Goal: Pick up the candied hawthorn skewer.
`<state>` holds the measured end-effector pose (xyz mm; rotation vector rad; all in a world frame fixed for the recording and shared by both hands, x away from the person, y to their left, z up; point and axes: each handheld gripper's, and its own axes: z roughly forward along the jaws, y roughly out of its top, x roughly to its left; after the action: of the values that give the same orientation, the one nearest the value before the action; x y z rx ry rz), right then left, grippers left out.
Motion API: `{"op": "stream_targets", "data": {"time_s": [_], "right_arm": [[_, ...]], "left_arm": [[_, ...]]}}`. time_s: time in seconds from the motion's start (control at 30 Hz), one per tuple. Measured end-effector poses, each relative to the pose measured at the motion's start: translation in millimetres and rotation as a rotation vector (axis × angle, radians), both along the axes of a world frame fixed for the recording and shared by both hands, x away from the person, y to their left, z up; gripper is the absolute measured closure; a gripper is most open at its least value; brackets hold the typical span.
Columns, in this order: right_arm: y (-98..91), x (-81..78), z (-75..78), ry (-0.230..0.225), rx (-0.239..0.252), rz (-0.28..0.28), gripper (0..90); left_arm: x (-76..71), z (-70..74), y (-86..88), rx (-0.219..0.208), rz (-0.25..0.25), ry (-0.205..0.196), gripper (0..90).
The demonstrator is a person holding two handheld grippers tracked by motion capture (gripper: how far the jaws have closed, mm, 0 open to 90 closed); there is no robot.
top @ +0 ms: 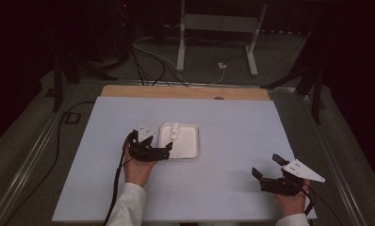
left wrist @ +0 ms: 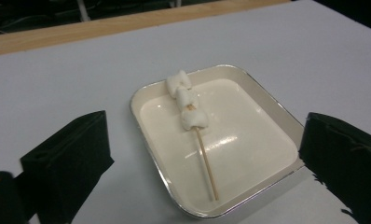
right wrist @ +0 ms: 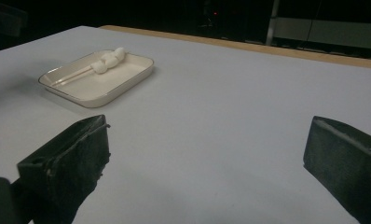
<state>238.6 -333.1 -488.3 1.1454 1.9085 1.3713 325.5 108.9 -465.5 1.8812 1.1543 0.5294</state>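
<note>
No text, label, brand, number or sign can be read anywhere in these pictures. The white tray point(left wrist: 286, 126) at the middle of the table is plain along its rim and inner face, and the skewer of marshmallows point(left wrist: 189, 112) lying in it bears no mark. The pale table top point(top: 232, 122) and the wooden strip along its far edge carry no print. The black jaws of the left gripper point(top: 166, 151) and the right gripper point(top: 266, 165) show no lettering, and the grey plates on top of them have small holes but no writing.
</note>
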Motion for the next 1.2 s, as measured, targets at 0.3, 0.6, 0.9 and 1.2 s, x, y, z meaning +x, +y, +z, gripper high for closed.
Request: {"op": "stream_targets", "data": {"time_s": [0.3, 0.6, 0.9, 1.2], "right_arm": [[0.7, 0.5, -0.3, 0.006, 0.000, 0.003, 0.1], [1.0, 0.4, -0.5, 0.008, 0.000, 0.003, 0.1], [0.8, 0.8, -0.9, 0.008, -0.003, 0.001, 0.1], [0.5, 1.0, -1.0, 0.010, -0.004, -0.003, 0.1]], "left_arm": [[10.9, -13.4, -11.1, 0.033, -0.004, 0.069, 6.0], [16.0, -21.9, -22.4, 0.094, 0.003, 0.116, 22.6], [21.7, -34.2, -29.9, 0.134, -0.023, 0.194, 44.6], [22.1, -41.2, -38.6, 0.209, -0.013, 0.220, 64.0]]}}
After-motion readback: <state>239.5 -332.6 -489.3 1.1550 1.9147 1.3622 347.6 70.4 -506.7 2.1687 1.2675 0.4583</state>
